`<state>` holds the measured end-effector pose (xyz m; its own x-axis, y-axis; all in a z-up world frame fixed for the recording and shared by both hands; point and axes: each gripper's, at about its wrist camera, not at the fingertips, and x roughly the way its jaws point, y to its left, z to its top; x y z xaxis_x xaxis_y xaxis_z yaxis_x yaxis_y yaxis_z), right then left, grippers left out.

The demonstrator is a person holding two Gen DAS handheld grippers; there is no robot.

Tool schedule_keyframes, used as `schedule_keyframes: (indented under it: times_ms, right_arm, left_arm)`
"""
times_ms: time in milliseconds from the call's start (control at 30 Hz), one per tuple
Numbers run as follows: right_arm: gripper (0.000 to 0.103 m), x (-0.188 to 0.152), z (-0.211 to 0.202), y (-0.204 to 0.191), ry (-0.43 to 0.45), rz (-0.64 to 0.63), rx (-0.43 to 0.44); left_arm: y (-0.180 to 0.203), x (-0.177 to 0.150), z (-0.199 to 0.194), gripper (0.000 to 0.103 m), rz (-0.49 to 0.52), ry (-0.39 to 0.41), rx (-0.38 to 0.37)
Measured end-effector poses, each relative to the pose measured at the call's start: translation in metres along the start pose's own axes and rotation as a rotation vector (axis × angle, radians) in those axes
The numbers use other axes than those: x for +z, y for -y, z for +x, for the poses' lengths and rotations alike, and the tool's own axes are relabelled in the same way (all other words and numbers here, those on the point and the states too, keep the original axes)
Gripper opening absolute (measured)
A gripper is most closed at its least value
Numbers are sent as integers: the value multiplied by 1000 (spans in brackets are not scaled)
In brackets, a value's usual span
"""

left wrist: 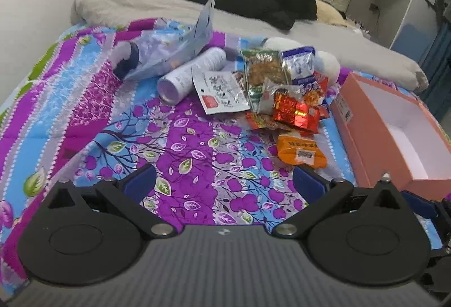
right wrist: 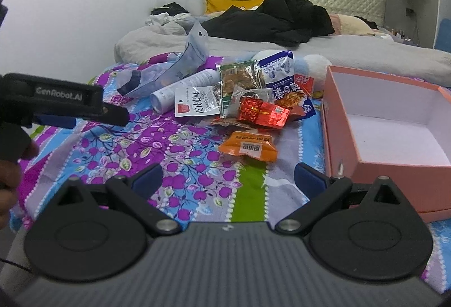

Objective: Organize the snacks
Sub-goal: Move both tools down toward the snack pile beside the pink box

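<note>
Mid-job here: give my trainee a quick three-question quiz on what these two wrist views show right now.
1. True or false: the pink box already holds snack packets.
2. Which packet lies nearest the grippers?
A. orange packet
B. red foil packet
C. blue and white packet
3. Fill in: both the left gripper and the right gripper have their jaws ____.

Key:
1. False; its white inside is bare.
2. A; it lies apart from the pile, on the near side.
3. Open, with nothing between the fingers.
</note>
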<state>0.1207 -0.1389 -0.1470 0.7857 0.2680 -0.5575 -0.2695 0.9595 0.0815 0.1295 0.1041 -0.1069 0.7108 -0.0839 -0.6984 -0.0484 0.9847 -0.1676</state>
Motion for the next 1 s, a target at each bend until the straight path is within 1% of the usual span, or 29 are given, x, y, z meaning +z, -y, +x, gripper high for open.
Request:
schedule_keyframes:
  times_ms: [133, 167, 200, 233, 333, 467, 700, 767, 867, 933, 1000]
  right_arm:
    - [96, -3, 21, -2, -15, -5, 26]
    - [90, -3, 26, -3, -21, -8, 34]
    - [80, -4, 33, -3, -30, -12, 34]
    - [77, -4, 39, -3, -40, -12, 34]
    - [77, -5, 58, 0, -63, -2, 35]
    - [78, -4, 81, 8, -64, -7, 6]
    - [78, 3, 122, 29, -76, 49, -22]
    - [79, 5, 133, 34, -78, 62, -9]
    - [84, 8, 146, 38, -78, 75, -17]
    - [85, 9, 156, 43, -92, 101, -18]
    - [85, 11, 166, 47, -110, 121, -22]
  left_arm:
    - [-1, 7, 26, 103, 39, -25, 0]
    - [0, 10, 32, 103, 48, -25, -4]
    - [0, 12, 38, 103, 56, -25, -10]
    - [0, 15, 44, 103, 61, -27, -20]
    - [0, 21, 63, 103, 64, -38, -58]
    - [6, 30, 91, 103, 65, -59, -122]
    - [20, 52, 145, 103, 63, -91, -222]
    - [25, 59, 157, 103, 67, -98, -238]
    - [32, 68, 177, 103, 82, -103, -255]
    - [36, 73, 191, 103, 82, -119, -265]
    - [41, 75, 205, 103, 89, -135, -258]
